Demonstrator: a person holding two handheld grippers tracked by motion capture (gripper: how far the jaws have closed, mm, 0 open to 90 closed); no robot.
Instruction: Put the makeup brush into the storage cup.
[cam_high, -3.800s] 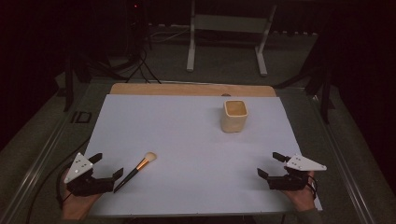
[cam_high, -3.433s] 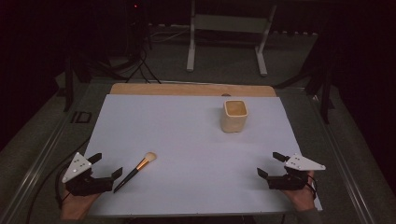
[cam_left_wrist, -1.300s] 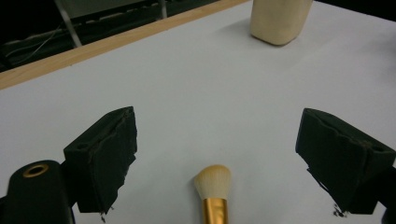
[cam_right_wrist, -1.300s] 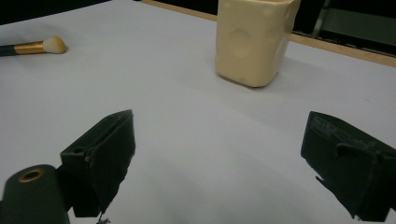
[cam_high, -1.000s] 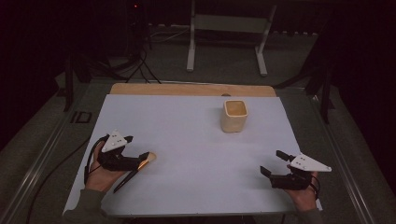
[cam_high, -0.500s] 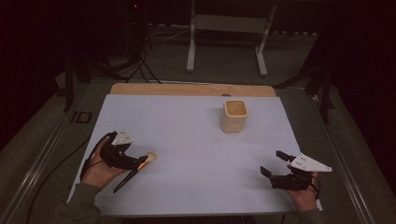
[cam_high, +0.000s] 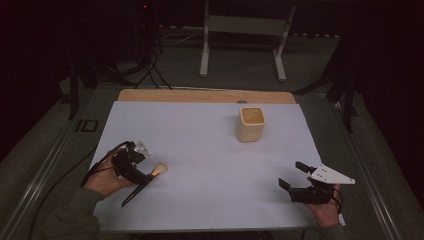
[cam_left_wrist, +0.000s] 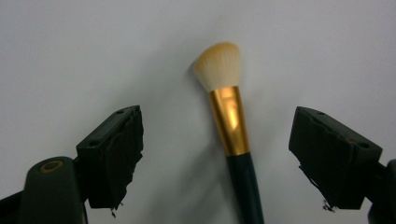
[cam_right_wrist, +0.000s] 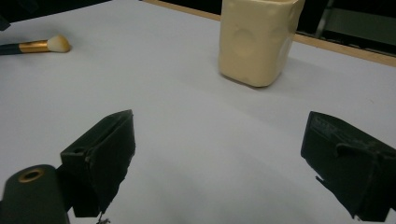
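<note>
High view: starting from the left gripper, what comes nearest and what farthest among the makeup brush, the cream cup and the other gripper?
Measured from the left gripper:
1. Makeup brush, right at its jaws, on the white sheet's near left side.
2. Cream cup, farther back, right of centre.
3. Right gripper, across the sheet at the near right corner.

— Where's the fixed camera?
— Overhead on the person's side, looking forward and down over the whole desk (cam_high: 210, 200).
— And the riding ones?
— Left hangs close above the brush (cam_left_wrist: 231, 121); right sits low, facing the cup (cam_right_wrist: 257, 39). All three share that brush.
</note>
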